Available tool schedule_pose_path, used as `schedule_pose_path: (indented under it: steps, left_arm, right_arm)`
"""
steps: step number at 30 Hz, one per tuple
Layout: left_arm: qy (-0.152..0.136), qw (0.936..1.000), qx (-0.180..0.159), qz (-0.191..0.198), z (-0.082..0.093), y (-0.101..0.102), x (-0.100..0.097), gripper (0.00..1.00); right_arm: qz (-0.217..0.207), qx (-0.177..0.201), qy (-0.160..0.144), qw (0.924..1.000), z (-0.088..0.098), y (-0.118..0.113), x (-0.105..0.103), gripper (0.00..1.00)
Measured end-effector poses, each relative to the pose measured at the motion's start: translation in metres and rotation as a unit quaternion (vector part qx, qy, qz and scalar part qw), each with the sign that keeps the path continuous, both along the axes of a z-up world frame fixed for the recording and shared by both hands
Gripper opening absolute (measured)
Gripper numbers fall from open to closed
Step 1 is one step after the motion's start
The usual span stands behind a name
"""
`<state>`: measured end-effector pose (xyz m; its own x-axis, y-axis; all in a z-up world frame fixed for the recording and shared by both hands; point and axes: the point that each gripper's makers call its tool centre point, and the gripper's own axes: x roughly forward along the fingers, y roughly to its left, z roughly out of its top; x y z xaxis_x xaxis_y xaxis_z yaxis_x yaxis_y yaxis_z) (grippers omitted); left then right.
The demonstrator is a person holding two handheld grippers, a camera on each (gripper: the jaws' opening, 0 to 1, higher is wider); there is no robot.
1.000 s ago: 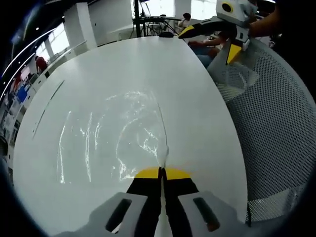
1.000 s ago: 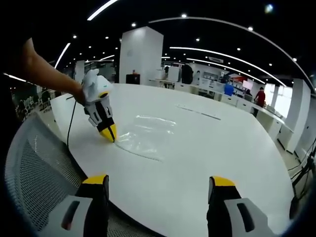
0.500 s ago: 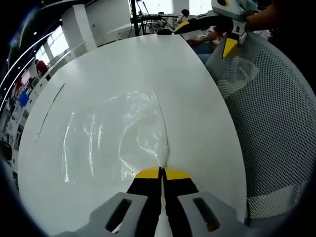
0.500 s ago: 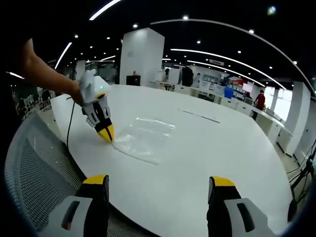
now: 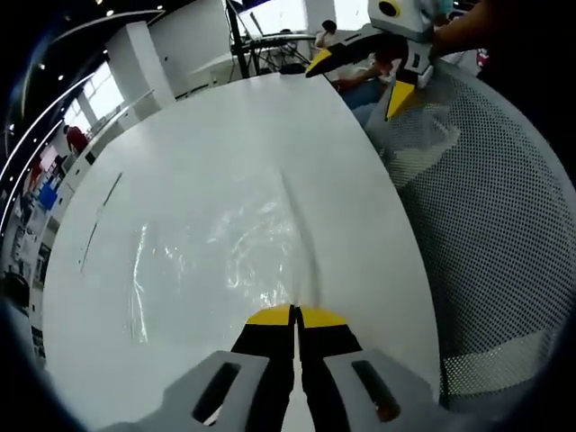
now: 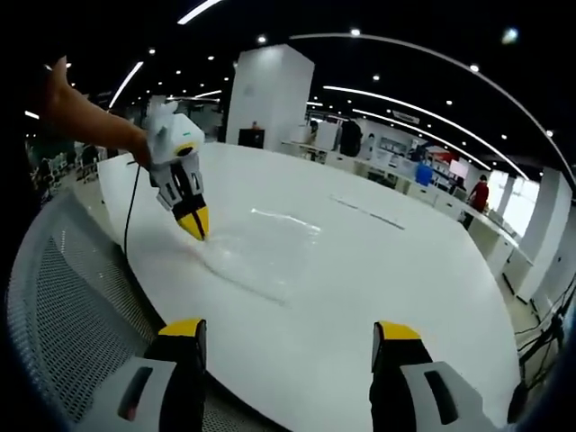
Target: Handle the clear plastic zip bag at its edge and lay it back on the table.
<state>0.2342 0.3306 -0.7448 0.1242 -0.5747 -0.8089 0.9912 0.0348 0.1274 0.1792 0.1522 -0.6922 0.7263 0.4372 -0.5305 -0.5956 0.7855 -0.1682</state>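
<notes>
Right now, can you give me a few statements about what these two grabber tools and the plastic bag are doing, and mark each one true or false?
1. The left gripper is shut on the edge of the clear zip bag. True.
2. The right gripper also pinches the bag. False: its jaws stand wide apart, short of the bag.
3. The bag lies on a white table. True, with its gripped edge raised.
4. The bag is full of red fruit. False: it looks empty.
5. A mesh chair back stands beside the table. True.

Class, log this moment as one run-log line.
left gripper: shut on bag edge | right gripper: open, free | bag: on table
</notes>
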Motion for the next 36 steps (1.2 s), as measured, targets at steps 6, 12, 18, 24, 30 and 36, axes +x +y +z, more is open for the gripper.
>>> schedule_pose_path:
  steps: [6, 12, 18, 24, 30, 36]
  left_arm:
    - [-0.01, 0.9999, -0.001, -0.007, 0.008, -0.003, 0.0, 0.0]
    - [-0.015, 0.9998, -0.001, -0.014, 0.015, -0.005, -0.003, 0.0]
    - [-0.017, 0.9997, -0.003, -0.015, 0.021, -0.006, -0.005, 0.0]
    - [-0.017, 0.9997, -0.01, -0.012, 0.031, -0.01, -0.007, 0.0]
    - [-0.014, 0.9997, -0.012, -0.016, 0.037, -0.012, -0.012, 0.0]
    - [-0.009, 0.9996, -0.012, -0.022, 0.042, -0.014, -0.016, 0.0]
  right_arm:
    - [0.008, -0.002, -0.004, 1.0, 0.007, 0.001, 0.003, 0.75]
    - [0.02, -0.01, -0.011, 0.9997, 0.016, 0.002, 0.006, 0.75]
    - [0.034, -0.02, -0.016, 0.9991, 0.023, 0.007, 0.009, 0.74]
    - [0.054, -0.025, -0.025, 0.9979, 0.032, 0.016, 0.012, 0.69]
    - [0.076, -0.028, -0.031, 0.9962, 0.04, 0.028, 0.015, 0.66]
    - [0.108, -0.033, -0.024, 0.9933, 0.037, 0.042, 0.015, 0.58]
